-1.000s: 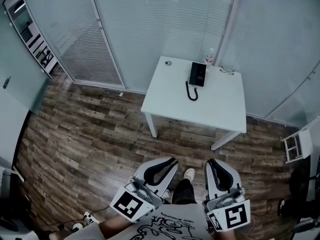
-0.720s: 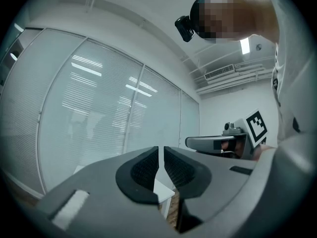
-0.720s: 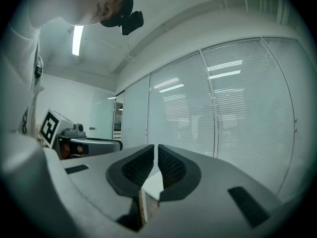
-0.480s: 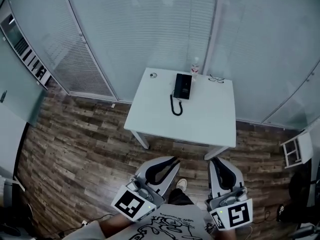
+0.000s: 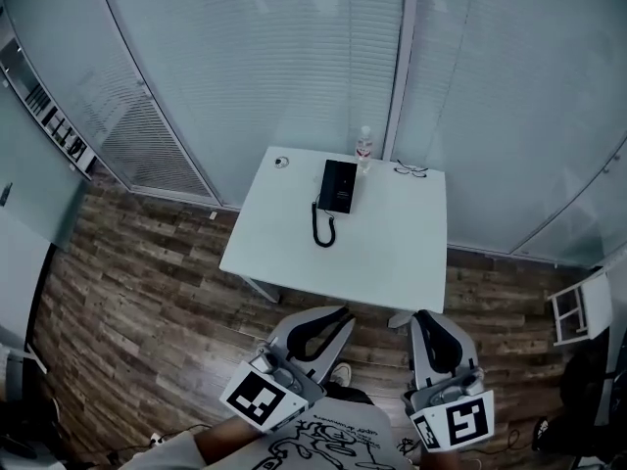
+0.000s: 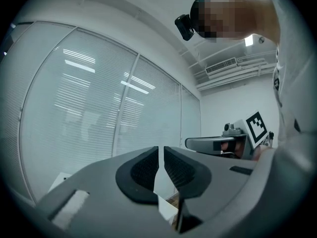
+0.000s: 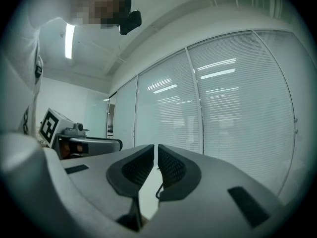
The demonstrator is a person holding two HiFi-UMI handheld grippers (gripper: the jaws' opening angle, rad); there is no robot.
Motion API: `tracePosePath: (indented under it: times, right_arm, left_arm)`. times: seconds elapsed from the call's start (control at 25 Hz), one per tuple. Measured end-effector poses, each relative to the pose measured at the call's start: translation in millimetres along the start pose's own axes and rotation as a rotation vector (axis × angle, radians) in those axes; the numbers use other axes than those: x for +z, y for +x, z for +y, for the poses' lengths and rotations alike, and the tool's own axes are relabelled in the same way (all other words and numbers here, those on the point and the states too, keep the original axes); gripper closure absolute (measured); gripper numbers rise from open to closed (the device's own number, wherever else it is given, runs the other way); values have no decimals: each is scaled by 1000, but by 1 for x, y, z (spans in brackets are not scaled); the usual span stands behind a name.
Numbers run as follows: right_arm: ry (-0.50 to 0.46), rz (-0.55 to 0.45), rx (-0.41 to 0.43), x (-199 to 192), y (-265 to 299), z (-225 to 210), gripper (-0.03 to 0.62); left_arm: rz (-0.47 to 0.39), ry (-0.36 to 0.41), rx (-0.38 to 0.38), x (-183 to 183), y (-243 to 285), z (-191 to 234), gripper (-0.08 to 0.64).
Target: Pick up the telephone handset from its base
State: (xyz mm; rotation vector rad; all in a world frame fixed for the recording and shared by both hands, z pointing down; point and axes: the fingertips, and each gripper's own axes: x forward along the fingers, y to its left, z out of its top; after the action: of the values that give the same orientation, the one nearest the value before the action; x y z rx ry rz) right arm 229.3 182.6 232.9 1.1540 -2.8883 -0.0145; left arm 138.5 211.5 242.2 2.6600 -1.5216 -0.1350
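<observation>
**Closing in on the table, both grippers empty**

My left gripper and right gripper are pinched shut on nothing, held level ahead of me. Over the last second the white table has drawn nearer, and its near edge is now close in front of my jaws. The handset lies untouched on its base toward the far side, with the cord curling my way. I judge the reach is still to come.

telephone on table, bottle just behind
</observation>
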Motion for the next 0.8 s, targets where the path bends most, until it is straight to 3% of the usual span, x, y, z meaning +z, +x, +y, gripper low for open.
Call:
tracePosePath:
  times: [0.36,0.8]
  right_arm:
    - [19,-5,39,-6,29,-27,571]
    - [-8,18,80,-14,107,-23,571]
  left_arm:
    - [33,-8,46,-10,28,19,528]
    - [-7,-23,54,-10,51,97,528]
